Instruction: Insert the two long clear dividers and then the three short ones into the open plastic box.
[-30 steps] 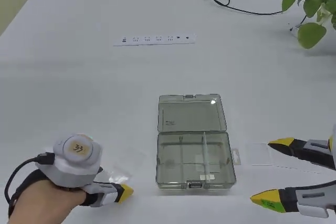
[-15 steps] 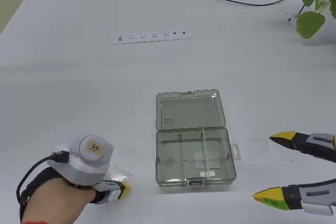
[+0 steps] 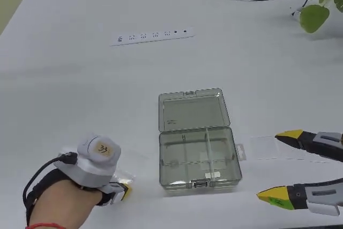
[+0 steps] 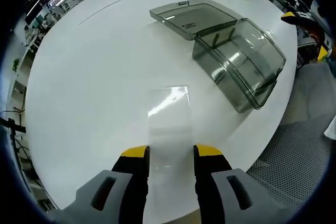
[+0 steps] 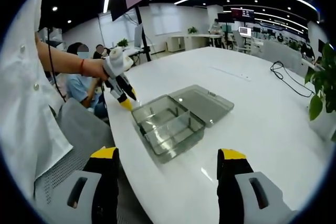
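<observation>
Open plastic box (image 3: 161,156), on the bench (image 3: 80,89), lid folded flat for top access; my left gripper (image 4: 169,156), jaws part-open astride a flat-lying clear divider (image 4: 168,109), seemingly lining up a pickup; my right gripper (image 5: 168,166), jaws wide, empty, standing ready.

At the near left, the left hand (image 3: 58,203) is wrapped around the body of the left gripper (image 4: 172,153), knuckles up, with the left wrist (image 3: 38,214) coming in from the near edge. This gripper lies low and nearly level, pointing right and slightly away from the person. In the left gripper view its two yellow-tipped jaws stand side by side with a narrow gap between them. At the near right, the right gripper (image 3: 268,165) points left, also low and close to level. Its jaws are spread wide, one farther from the person and one nearer, both tipped in yellow. The two grippers are well apart, aimed roughly toward each other.
</observation>
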### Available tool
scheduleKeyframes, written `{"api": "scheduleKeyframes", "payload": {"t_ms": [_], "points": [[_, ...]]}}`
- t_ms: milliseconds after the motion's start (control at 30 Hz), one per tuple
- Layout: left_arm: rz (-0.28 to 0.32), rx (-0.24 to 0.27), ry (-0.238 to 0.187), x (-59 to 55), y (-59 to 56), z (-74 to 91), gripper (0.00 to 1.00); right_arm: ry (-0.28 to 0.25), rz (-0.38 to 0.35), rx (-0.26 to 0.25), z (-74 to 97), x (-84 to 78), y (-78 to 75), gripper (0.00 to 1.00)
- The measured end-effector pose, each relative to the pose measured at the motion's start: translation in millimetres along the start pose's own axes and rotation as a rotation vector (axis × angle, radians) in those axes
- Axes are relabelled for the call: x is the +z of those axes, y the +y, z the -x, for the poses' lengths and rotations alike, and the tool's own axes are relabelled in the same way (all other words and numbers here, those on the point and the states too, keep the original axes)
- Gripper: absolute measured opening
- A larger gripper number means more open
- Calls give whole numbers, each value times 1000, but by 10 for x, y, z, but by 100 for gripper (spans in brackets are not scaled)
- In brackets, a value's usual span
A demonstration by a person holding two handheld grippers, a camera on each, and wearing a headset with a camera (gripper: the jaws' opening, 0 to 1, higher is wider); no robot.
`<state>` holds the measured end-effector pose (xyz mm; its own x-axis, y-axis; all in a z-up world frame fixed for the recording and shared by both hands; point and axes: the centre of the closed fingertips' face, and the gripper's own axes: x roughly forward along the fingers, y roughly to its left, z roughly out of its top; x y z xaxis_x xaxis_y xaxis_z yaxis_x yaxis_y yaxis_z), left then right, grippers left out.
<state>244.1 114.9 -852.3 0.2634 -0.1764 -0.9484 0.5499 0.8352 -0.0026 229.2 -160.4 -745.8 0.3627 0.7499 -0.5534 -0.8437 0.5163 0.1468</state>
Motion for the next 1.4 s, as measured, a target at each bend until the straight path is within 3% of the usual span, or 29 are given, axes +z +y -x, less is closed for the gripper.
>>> {"api": "scheduleKeyframes", "payload": {"t_ms": [367, 733, 933, 1033, 1267, 1400], "points": [[35, -29, -2, 8, -12, 6, 31, 4, -9, -10, 39, -47, 2, 77], [142, -85, -62, 31, -46, 41, 30, 23, -1, -5, 20, -17, 48, 77], [246, -137, -149, 103, -91, 132, 30, 27, -2, -2, 7, 64, 83, 77], [271, -155, -188, 141, -97, 201, 30, 26, 3, -1, -17, 128, 109, 76], [362, -230, -326, 380, -204, 473, 30, -21, -19, 12, -100, 402, 209, 76], [378, -273, -400, 521, -282, 632, 30, -68, -69, 22, -163, 634, 292, 74]]}}
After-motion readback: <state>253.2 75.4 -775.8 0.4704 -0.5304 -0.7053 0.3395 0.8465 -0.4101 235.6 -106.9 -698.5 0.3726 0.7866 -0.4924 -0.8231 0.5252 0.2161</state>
